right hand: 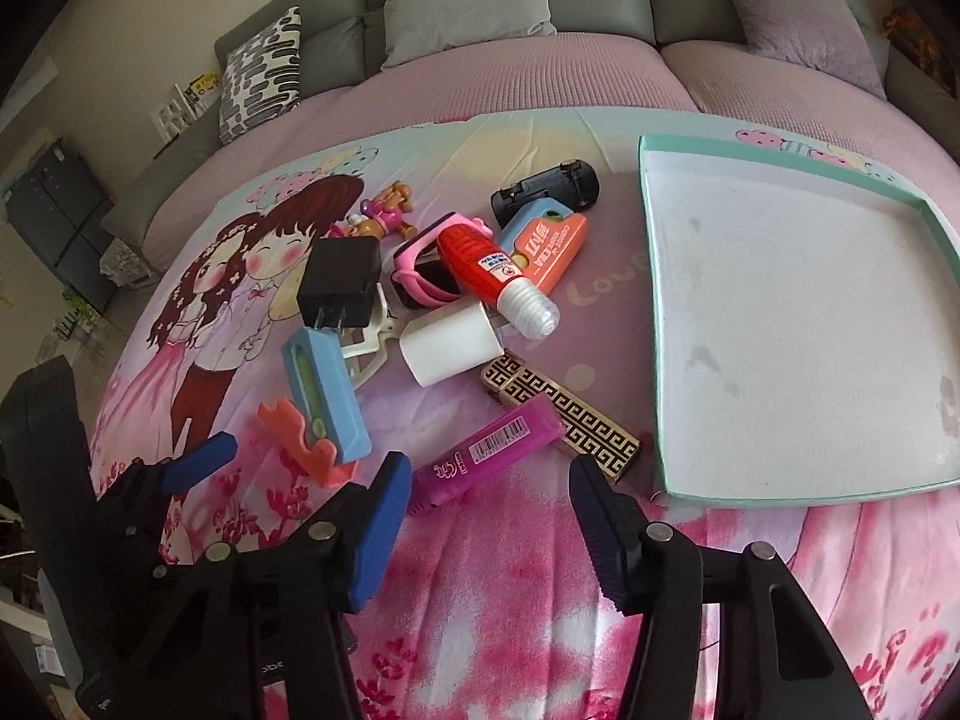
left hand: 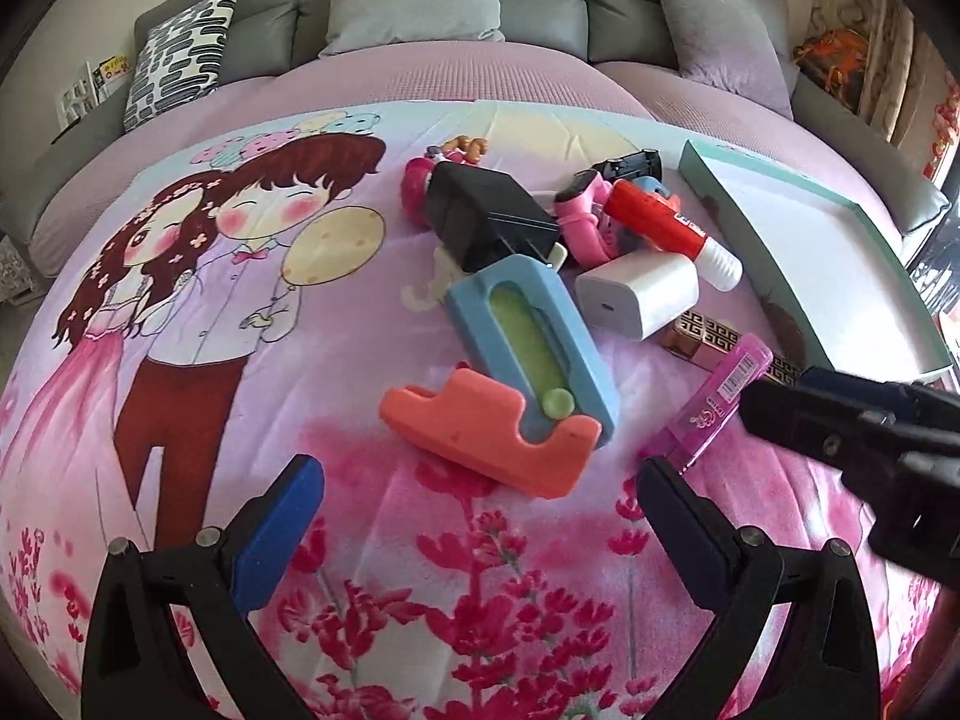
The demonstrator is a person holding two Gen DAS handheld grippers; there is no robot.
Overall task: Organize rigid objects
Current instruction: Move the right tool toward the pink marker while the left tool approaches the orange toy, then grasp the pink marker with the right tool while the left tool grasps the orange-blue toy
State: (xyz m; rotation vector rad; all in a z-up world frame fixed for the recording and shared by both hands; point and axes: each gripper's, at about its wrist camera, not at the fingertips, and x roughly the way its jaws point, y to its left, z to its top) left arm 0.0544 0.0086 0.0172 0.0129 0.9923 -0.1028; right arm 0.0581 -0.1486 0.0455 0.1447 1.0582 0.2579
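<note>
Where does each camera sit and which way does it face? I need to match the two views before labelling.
Left wrist: on the left tool, low over the bedspread, facing the sofa; its open fingers frame the orange foam piece; the right tool enters at right.
Right wrist: on the right tool, further right, over the purple case beside the tray; the left tool shows at left.
Shared: toy pile, tray, sofa.

Black hand-held gripper (right hand: 489,531), blue pads (right hand: 375,534), silver screws

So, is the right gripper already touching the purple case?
Apart. In the right wrist view the right gripper is open, and pink bedspread shows between both fingers and the purple case.
</note>
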